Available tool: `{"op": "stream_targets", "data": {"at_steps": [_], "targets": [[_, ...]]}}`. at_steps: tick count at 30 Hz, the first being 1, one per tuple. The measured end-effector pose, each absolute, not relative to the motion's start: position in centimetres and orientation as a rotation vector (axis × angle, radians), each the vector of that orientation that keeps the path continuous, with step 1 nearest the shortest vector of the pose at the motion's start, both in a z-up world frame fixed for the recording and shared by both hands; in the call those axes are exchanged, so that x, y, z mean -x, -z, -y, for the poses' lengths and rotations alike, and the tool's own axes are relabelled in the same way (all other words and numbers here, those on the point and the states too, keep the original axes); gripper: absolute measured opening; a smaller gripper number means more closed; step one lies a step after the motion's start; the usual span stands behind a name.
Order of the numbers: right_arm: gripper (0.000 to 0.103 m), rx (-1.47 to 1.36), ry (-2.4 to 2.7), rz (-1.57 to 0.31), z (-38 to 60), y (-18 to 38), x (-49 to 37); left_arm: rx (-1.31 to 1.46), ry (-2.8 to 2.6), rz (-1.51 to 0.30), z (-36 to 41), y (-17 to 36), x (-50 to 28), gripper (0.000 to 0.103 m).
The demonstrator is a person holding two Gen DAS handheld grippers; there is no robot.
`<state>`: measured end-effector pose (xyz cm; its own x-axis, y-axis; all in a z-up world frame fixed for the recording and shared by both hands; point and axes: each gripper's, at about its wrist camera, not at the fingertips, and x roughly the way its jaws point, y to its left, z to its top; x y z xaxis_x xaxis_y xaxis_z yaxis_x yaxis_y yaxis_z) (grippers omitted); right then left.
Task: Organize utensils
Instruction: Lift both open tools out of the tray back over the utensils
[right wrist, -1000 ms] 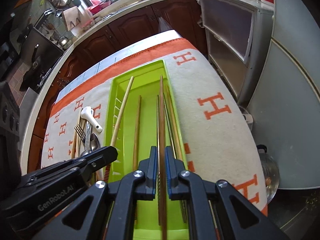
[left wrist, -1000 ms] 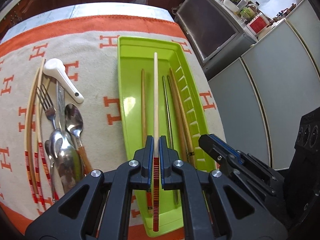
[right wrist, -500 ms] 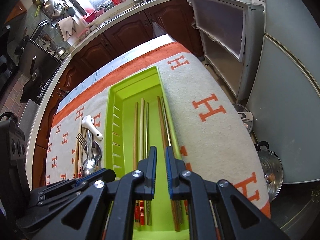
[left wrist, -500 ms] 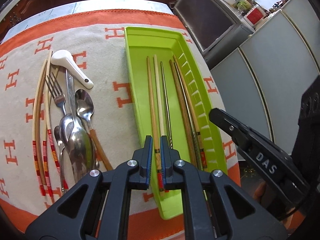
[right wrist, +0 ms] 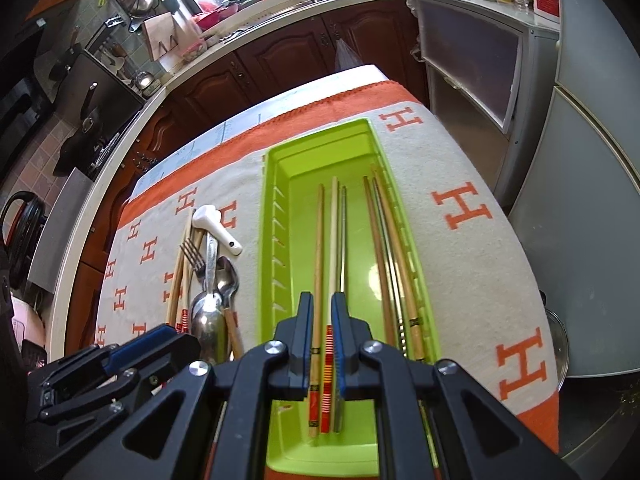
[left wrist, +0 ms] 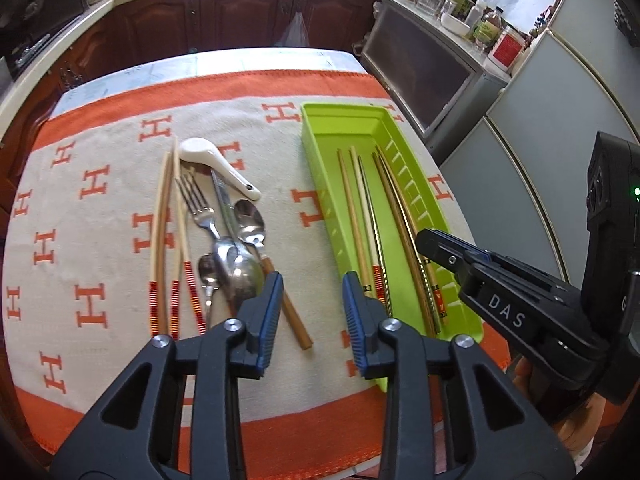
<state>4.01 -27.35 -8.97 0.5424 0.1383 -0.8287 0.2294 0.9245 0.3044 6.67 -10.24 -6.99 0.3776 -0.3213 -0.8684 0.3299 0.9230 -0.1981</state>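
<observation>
The left gripper (left wrist: 312,300), black with blue pads, hangs with its jaws opening and nothing between them, over the cloth just left of the long lime-green plastic tray (left wrist: 320,184). The right gripper (right wrist: 322,320) hovers above the tray's near end, jaws almost together, gripping nothing. Six chopsticks (right wrist: 334,236) lie lengthwise inside the tray. Left of the tray, on the beige-and-orange patterned cloth (left wrist: 100,248), lie a white ceramic spoon (left wrist: 218,168), a steel fork (left wrist: 198,208), metal spoons (left wrist: 244,276) and three pale red-banded chopsticks (left wrist: 160,240).
</observation>
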Motion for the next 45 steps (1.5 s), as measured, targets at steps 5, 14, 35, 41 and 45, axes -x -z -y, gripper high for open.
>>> {"op": "stream_targets", "data": {"at_steps": [5, 14, 35, 41, 45], "targets": [[0.009, -0.374, 0.047, -0.981, 26.1, 7.9, -3.5, -0.002, 0.385, -1.083, 8.2, 6.2, -6.1, 0.03], [0.009, -0.336, 0.016, -0.987, 23.0, 7.3, -2.9, -0.03, 0.315, -1.06, 5.0, 6.4, -4.7, 0.03], [0.009, -0.218, -0.122, -0.976, 14.4, 6.0, -3.2, -0.03, 0.18, -0.934, -3.3, 5.8, -3.3, 0.039], [0.009, -0.213, -0.185, -1.0, 11.9, 6.6, -4.7, -0.002, 0.143, -0.906, -6.4, 5.8, -3.9, 0.04], [0.009, -0.212, -0.206, -1.024, 10.5, 7.5, -6.0, 0.027, 0.115, -0.919, -8.6, 6.6, -5.0, 0.04]]}}
